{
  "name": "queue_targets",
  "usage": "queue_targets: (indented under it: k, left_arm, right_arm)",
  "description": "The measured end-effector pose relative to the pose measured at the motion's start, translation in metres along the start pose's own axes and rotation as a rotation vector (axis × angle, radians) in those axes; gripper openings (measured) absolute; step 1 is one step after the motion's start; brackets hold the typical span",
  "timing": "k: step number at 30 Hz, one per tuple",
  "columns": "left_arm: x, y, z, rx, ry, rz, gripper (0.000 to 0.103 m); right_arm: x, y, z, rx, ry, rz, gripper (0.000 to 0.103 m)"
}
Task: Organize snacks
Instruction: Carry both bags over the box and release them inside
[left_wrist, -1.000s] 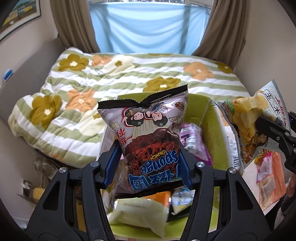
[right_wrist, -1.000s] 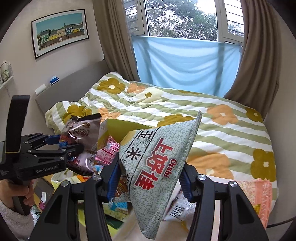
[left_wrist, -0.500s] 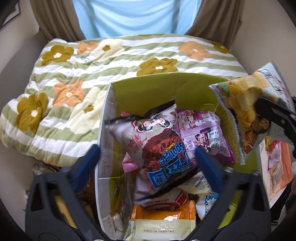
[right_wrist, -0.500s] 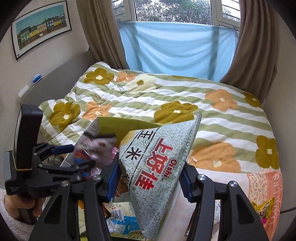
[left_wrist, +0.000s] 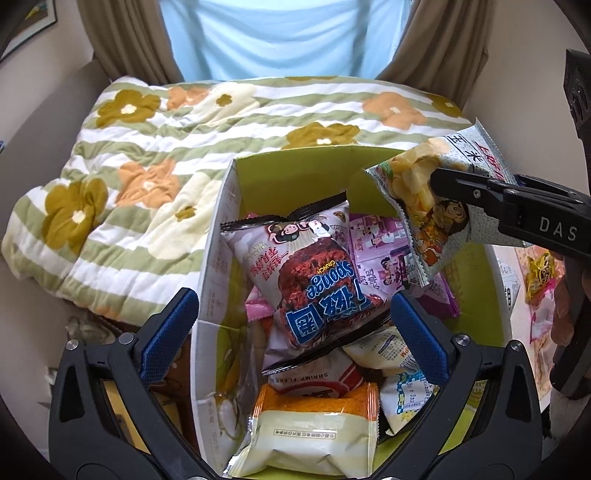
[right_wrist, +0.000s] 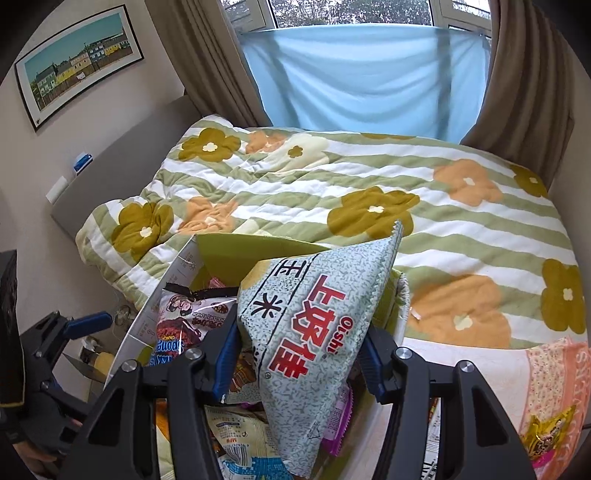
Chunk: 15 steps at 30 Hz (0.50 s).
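— What have your tongs got, starting with what's closest?

— My left gripper (left_wrist: 293, 325) stands spread wide, nothing between its blue pads (left_wrist: 168, 332). Just under it, in the green-lined cardboard box (left_wrist: 221, 229), lies an orange-and-cream foil packet (left_wrist: 314, 432), and above that the glossy chocolate "Sponge Crunch" snack bag (left_wrist: 314, 273), lying free on top of the pile, tilted, its black crimped edge toward the far wall of the box.

— And the right one?

— My right gripper (right_wrist: 299, 363) pinches the grey speckled Oishi chip bag with red lettering (right_wrist: 314, 332) across its lower half. The bag hangs over the right part of the box, above a pink-and-purple wrapped packet (left_wrist: 384, 251). Whether its bottom corner touches the snacks below I can't quite tell; the view there is crowded.

— What else sits in the box?

— A white shrimp-flakes bag (left_wrist: 317, 376) and a white-and-blue packet (left_wrist: 402, 395), wedged under the chocolate one.

— Beyond it?

— To the right, a small yellow candy wrapper (right_wrist: 550, 432) on a peach floral cloth (right_wrist: 554, 376). Then the bed with its green-striped flowered quilt (right_wrist: 369, 184), brown curtains (right_wrist: 528, 74) and a light blue sheet (right_wrist: 362, 74) hung across the window.
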<state>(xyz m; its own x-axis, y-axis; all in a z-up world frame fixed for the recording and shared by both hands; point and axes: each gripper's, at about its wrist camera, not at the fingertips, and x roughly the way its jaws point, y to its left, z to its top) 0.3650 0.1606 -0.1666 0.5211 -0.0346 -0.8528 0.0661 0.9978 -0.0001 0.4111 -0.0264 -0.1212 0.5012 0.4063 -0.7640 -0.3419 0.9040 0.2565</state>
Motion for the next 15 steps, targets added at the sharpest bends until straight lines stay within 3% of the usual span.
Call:
queue_targets:
  k: [5,6,7,9,15]
  left_arm:
    - [-0.003,0.004,-0.004,-0.027,0.008,-0.024,0.103]
    - [-0.003,0.004,-0.006,-0.03,0.01,-0.027,0.103]
    - [-0.004,0.003,-0.007,-0.03,0.011,-0.029,0.103]
    - [-0.009,0.003,-0.011,-0.027,0.005,-0.021,0.103]
    - [-0.024,0.002,-0.021,-0.027,-0.013,-0.016,0.103]
  right_arm:
    - [0.008,0.002,0.002,0.022,0.021,0.043,0.055]
    - [0.009,0.002,0.002,0.024,0.023,0.044,0.06]
    - [0.01,0.003,0.002,0.027,0.025,0.042,0.074]
    - [0.007,0.004,-0.002,0.032,0.018,0.041,0.091]
    - [-0.009,0.008,-0.018,0.022,0.008,0.028,0.091]
